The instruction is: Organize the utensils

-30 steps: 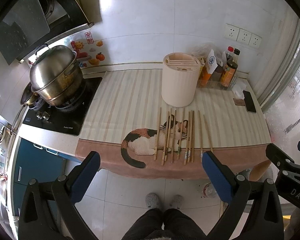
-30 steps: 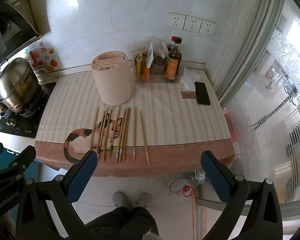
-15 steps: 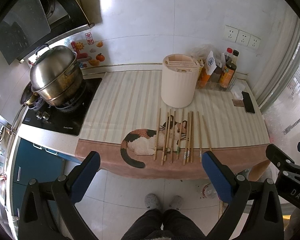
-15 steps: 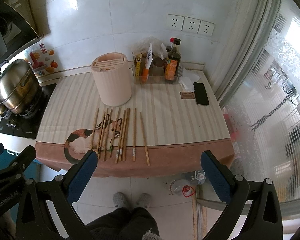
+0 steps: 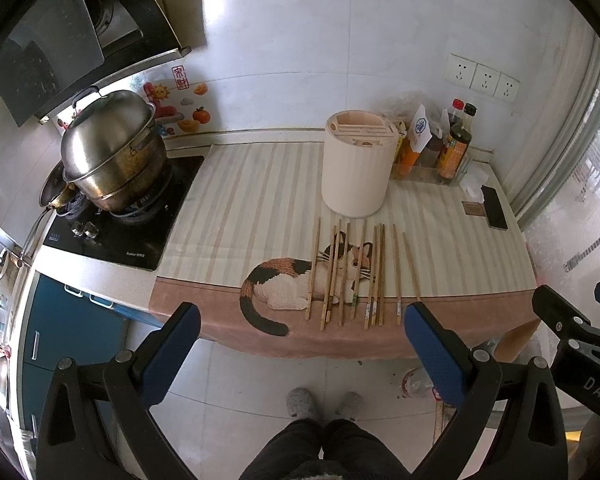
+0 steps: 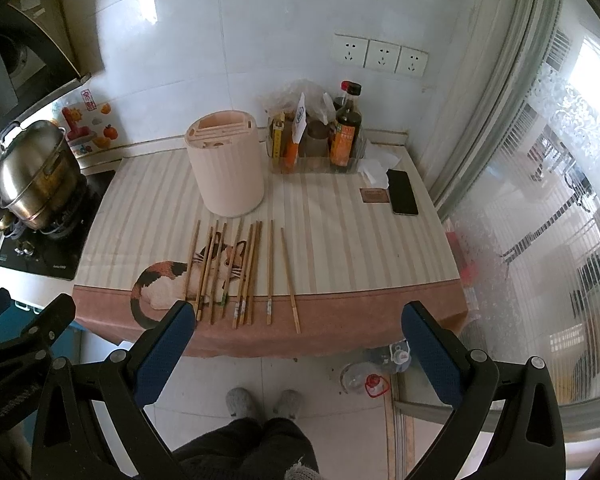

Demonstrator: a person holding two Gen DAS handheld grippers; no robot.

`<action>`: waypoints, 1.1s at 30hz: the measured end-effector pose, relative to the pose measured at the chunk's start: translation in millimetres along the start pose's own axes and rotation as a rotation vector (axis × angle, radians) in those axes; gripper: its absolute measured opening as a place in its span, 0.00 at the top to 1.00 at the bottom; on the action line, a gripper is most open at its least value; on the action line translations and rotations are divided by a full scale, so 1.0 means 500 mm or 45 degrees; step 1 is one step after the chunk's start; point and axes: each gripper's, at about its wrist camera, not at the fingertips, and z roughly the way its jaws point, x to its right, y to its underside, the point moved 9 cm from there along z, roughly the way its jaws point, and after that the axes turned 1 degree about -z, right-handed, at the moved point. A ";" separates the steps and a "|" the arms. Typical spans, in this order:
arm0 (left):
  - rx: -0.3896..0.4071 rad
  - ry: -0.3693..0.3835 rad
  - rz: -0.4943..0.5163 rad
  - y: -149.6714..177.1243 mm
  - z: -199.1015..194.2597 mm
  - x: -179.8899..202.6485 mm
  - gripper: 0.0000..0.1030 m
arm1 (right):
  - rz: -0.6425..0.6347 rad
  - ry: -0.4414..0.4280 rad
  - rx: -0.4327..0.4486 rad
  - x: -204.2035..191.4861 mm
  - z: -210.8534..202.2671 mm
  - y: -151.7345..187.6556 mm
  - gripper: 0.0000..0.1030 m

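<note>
Both grippers, the left gripper (image 5: pixel 302 344) and the right gripper (image 6: pixel 294 342), hang spread wide off the near edge of the surface (image 6: pixel 340 240), nothing between them and the chopsticks (image 6: pixel 236 272). At 12 o'clock behind the chopsticks the utensil holder (image 6: pixel 226 172) stands just beyond their far tips. At 1 o'clock the condiment bottles (image 6: pixel 342 136) crowd the wall; the phone (image 6: pixel 402 192) lies at 2 o'clock. Bare striped cloth lies open right of the chopsticks. The steamer pot (image 5: pixel 112 152) blocks 10 o'clock.

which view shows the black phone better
The right wrist view: the phone lies nearer the middle, its whole dark face clear beside the small brown card. In the left wrist view the phone sits near the right edge, squeezed narrow and less distinct.
</note>
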 end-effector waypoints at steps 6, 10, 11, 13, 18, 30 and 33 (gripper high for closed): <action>-0.006 0.005 -0.025 0.000 0.009 -0.001 0.00 | 0.000 -0.004 0.002 -0.002 0.005 0.004 0.00; 0.041 -0.014 -0.043 -0.017 0.030 0.004 0.00 | 0.008 -0.010 0.003 -0.001 0.017 0.005 0.00; 0.064 -0.022 -0.050 -0.025 0.039 0.002 0.00 | 0.015 -0.018 0.007 0.000 0.023 0.001 0.00; 0.086 -0.048 -0.052 -0.040 0.062 -0.003 0.00 | 0.039 -0.036 0.023 0.006 0.044 -0.007 0.00; 0.113 -0.174 -0.058 -0.073 0.168 -0.010 0.00 | 0.054 -0.040 0.060 0.024 0.145 -0.038 0.00; -0.224 -0.181 -0.042 -0.055 0.537 -0.008 0.01 | 0.037 -0.048 -0.179 0.026 0.504 -0.031 0.32; -0.325 -0.137 -0.044 -0.035 0.621 -0.015 0.09 | 0.047 -0.094 -0.261 0.014 0.577 -0.013 0.41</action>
